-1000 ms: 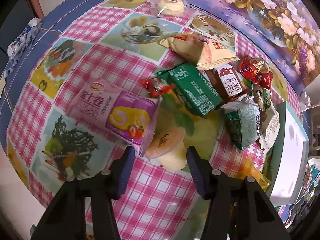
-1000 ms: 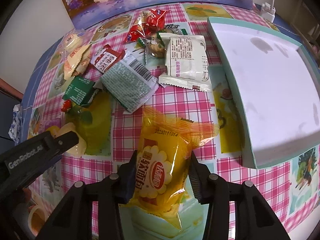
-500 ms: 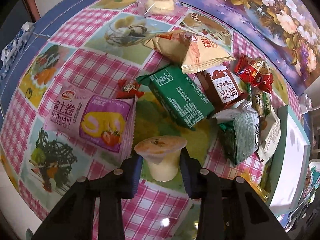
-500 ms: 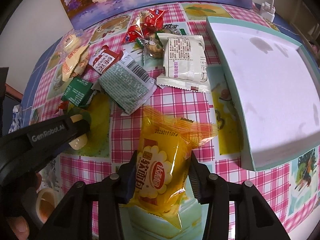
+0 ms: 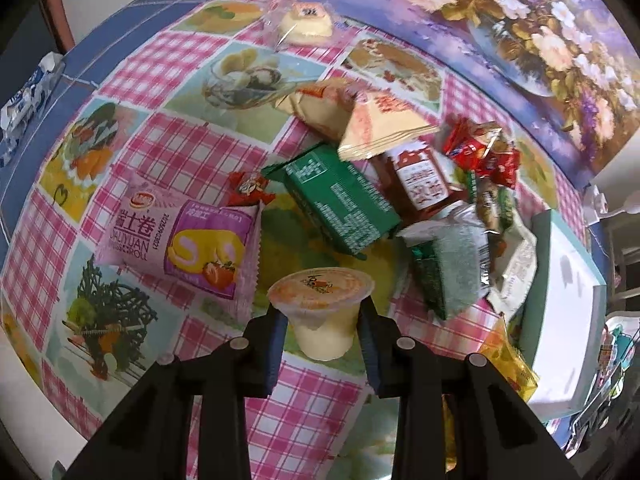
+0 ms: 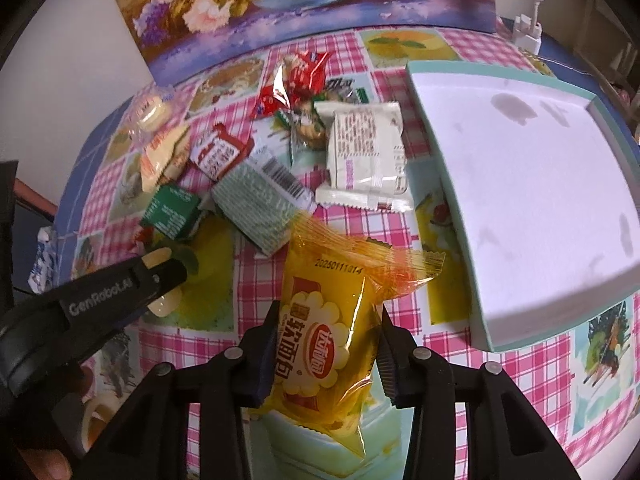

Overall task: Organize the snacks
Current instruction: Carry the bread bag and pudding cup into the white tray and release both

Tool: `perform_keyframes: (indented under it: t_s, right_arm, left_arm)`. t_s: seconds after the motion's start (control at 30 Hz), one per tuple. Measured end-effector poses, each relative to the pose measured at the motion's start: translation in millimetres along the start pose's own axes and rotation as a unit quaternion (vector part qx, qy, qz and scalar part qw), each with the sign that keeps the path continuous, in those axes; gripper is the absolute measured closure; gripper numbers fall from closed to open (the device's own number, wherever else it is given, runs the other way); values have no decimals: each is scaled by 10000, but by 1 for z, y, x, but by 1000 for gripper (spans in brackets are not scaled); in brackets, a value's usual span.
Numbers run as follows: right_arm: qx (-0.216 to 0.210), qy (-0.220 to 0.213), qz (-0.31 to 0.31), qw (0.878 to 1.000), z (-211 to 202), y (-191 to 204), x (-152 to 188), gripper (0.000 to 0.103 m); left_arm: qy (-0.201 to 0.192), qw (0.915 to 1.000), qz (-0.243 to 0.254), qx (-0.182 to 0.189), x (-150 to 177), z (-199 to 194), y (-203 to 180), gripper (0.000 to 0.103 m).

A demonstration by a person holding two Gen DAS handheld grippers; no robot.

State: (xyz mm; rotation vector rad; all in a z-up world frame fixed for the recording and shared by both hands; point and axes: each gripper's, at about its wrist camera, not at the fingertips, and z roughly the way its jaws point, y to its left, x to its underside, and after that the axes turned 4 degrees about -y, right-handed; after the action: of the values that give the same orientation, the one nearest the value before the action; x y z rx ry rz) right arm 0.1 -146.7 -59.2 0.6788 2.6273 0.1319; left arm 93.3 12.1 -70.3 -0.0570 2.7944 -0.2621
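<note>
A pink-checked tablecloth (image 5: 168,148), a yellow bread packet (image 6: 328,344), a pale-yellow jelly cup (image 5: 320,312).

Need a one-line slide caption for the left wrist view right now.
Left gripper shut on a jelly cup beside the pink Swiss roll pack on the checked tablecloth.

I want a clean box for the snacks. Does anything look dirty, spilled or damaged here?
Yes: the white floor of the teal-rimmed box carries several dim grey blotches, darkest near its far end. The loose snack pile looks unopened, and nothing has spilled on the checked tablecloth.
</note>
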Motion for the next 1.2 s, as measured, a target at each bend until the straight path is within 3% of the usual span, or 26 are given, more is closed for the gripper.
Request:
perform_keyframes:
  t_s: [0.3, 0.63, 0.8, 0.93, 1.2]
  right_arm:
    - [-19, -448, 400, 9982, -23, -19, -21, 59]
    - [446, -887, 1023, 9898, -40, -75, -51, 59]
    - [692, -962, 1435, 9825, -45, -113, -60, 59]
    - [881, -1048, 1756, 9749, -47, -142, -70, 59]
    - [1241, -1118, 2212, 9608, -47, -190, -85, 59]
  left_arm:
    - [-346, 9991, 226, 135, 5, -28, -14, 68]
    - [-400, 9939, 954, 394, 2, -29, -83, 68]
    - [-294, 9871, 1470, 559, 3, -28, -128, 68]
    - [-337, 9770, 1989, 688, 6, -30, -178, 68]
    - [-211, 9640, 2469, 968, 12, -19, -247, 68]
